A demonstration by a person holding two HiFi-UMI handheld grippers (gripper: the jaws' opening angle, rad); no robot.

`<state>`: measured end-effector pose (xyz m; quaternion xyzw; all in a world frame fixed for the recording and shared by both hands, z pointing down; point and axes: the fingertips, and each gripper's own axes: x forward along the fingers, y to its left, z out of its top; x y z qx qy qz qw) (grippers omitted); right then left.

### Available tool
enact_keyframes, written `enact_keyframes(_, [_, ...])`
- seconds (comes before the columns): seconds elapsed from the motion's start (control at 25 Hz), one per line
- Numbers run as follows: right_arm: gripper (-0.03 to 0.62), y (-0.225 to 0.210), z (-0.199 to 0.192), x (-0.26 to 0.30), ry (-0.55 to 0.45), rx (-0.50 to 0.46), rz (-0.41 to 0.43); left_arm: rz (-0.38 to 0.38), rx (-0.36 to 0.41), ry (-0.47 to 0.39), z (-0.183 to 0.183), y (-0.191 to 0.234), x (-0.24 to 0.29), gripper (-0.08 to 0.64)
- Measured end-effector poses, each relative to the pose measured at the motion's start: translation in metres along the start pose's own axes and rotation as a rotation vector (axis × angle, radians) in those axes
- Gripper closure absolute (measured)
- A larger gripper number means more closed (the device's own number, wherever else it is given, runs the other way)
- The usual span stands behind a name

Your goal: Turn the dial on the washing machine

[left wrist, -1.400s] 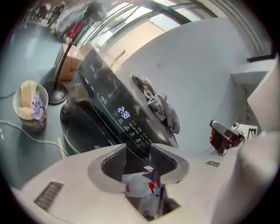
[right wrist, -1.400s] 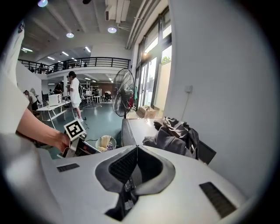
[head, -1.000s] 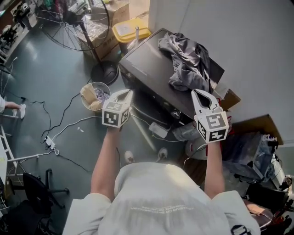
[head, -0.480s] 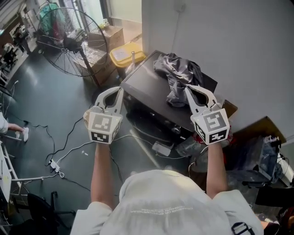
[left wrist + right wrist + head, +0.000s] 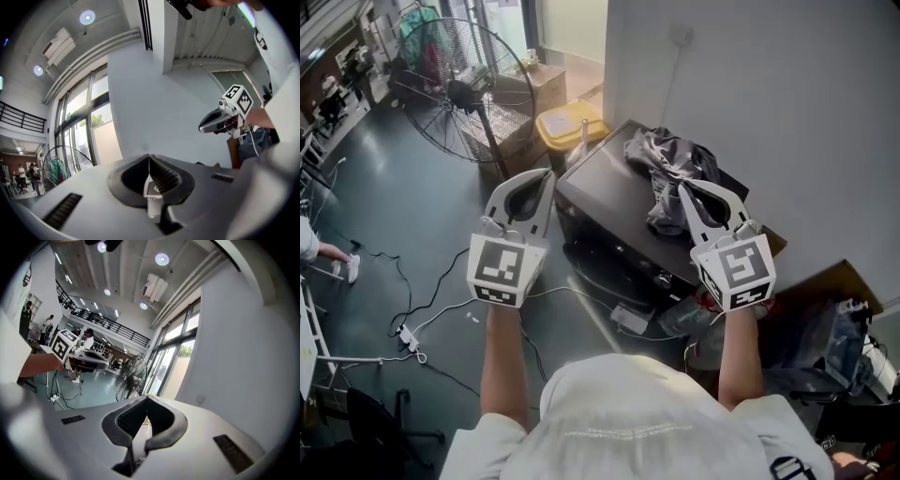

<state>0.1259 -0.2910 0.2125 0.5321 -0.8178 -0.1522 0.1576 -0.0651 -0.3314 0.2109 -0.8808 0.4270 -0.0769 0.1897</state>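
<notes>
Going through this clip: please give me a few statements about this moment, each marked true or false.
1. The left tool and the right tool are both shut and empty. True.
2. A crumpled grey cloth lies on top of the dark box-shaped washing machine. True.
3. The right tool grips the dial. False: it is held in the air and touches nothing.
4. The black floor fan stands to the right of the machine. False: in the head view it stands to its left.
</notes>
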Motion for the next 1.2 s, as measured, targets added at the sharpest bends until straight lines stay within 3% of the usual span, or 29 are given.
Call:
enact_keyframes(0.2, [0.577,0.001,0.000,-0.002,0.002,0.008,-0.007,-0.001,0.080,0.033,0.001,-0.008,-0.003,0.541])
enact_keyframes(1.2, [0.577,0.011,-0.021,-0.003,0.042,0.027,0.006,-0.041,0.020,0.086,-0.023,-0.023,-0.011,0.541])
